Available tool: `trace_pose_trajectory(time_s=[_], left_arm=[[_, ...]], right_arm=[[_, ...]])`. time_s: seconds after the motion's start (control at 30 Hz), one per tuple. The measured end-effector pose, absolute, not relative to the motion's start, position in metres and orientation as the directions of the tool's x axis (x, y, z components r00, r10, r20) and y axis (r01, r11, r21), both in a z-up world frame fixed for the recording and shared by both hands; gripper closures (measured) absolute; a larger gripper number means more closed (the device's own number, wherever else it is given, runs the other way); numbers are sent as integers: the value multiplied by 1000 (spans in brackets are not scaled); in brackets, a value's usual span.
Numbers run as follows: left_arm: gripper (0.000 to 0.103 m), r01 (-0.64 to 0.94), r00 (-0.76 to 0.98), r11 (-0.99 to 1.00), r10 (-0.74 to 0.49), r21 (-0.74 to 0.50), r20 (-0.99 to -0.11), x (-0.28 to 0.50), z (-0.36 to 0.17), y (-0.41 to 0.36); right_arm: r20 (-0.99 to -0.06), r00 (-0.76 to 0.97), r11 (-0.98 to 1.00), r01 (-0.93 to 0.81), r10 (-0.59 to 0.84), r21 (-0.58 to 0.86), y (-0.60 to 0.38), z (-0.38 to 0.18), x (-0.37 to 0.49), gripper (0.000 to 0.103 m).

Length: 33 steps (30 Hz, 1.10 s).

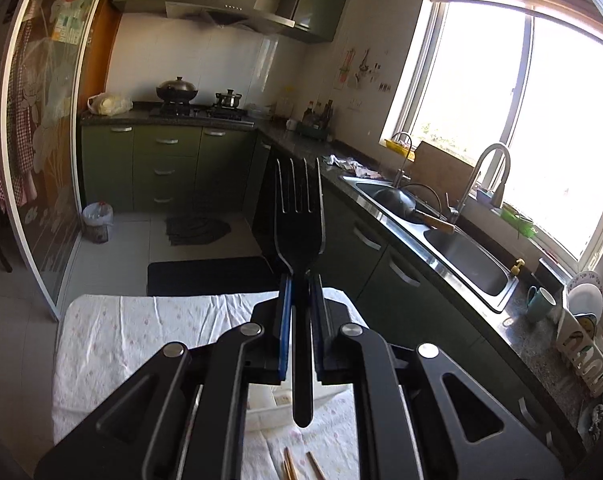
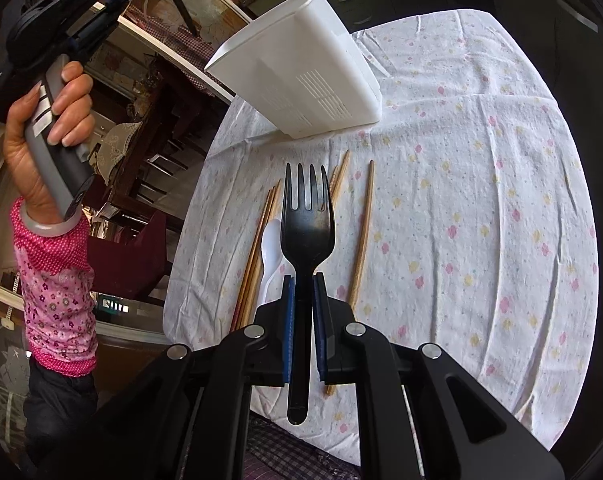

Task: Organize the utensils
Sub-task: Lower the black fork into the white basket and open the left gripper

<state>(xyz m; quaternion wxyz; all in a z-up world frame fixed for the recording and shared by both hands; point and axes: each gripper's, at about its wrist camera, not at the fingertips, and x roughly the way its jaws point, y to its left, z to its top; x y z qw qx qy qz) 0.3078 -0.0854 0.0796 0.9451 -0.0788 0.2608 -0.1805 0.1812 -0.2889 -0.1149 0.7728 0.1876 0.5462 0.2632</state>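
Note:
My left gripper (image 1: pixel 300 280) is shut on the handle of a black plastic fork (image 1: pixel 299 216), held high with the tines pointing at the kitchen. My right gripper (image 2: pixel 303 280) is shut on a second black fork (image 2: pixel 308 220), held above the table. Under it lie several wooden chopsticks (image 2: pixel 361 236) and a white plastic spoon (image 2: pixel 270 252) on the flowered cloth. A white utensil holder (image 2: pixel 301 80) stands on the cloth beyond them. The left gripper body (image 2: pixel 61 20) and the hand holding it show at the upper left of the right wrist view.
The table with its white flowered cloth (image 2: pixel 481 200) fills the right wrist view; its edge (image 2: pixel 189 216) runs down the left side. A kitchen counter with a sink (image 1: pixel 461 256), a stove (image 1: pixel 197 110), a dish rack (image 1: pixel 585 344) and a floor bin (image 1: pixel 97 222) lie beyond the table.

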Motion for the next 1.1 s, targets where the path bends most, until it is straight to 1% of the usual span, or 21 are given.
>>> trace_pose_trajectory(time_s=[0.07,0.17,0.4,0.47,0.5,0.53,0.6,0.7,0.87,1.0,1.1], left_arm=[[94,278,826,936,-348,-218,-444,319,70,-88],[94,251,847,952,-304,-176,-436,327,54,-90],[94,232,823,966,-258,-115,-507,330,15,-93],[94,234,810,965,-260,-117,-526,329,5,-90],[92,230,807,966,-258,-120,-532,328,1,-88],[83,225,803,967,-255,-123,-538,328,-3,-87],[71,226,797,964,-264,-137,-544,325,-8,-83],[71,219,799,964,-265,-148,-540,319,-8,-77],[71,201,837,956,-280,-212,-469,285,15,-50],[68,187,868,952,-275,-240,-414,241,32,-26],[67,185,870,950,-277,-249,-407,218,38,-13]], right_arm=[[-737,269,784,-200,621,588,-293,-116,179,93],[-730,285,784,-206,621,586,-296,-113,180,93],[-710,312,776,-227,631,589,-293,-100,184,93],[-707,324,777,-232,628,585,-292,-94,185,93],[-705,331,779,-234,627,582,-291,-91,186,93],[-703,338,779,-237,626,580,-290,-87,187,93],[-694,357,780,-243,625,577,-288,-78,191,93],[-675,399,783,-254,620,568,-286,-58,198,93],[-587,529,779,-280,613,561,-283,-8,229,93],[-495,673,807,-271,549,525,-275,32,266,93],[-437,767,842,-240,469,483,-267,51,295,93]])
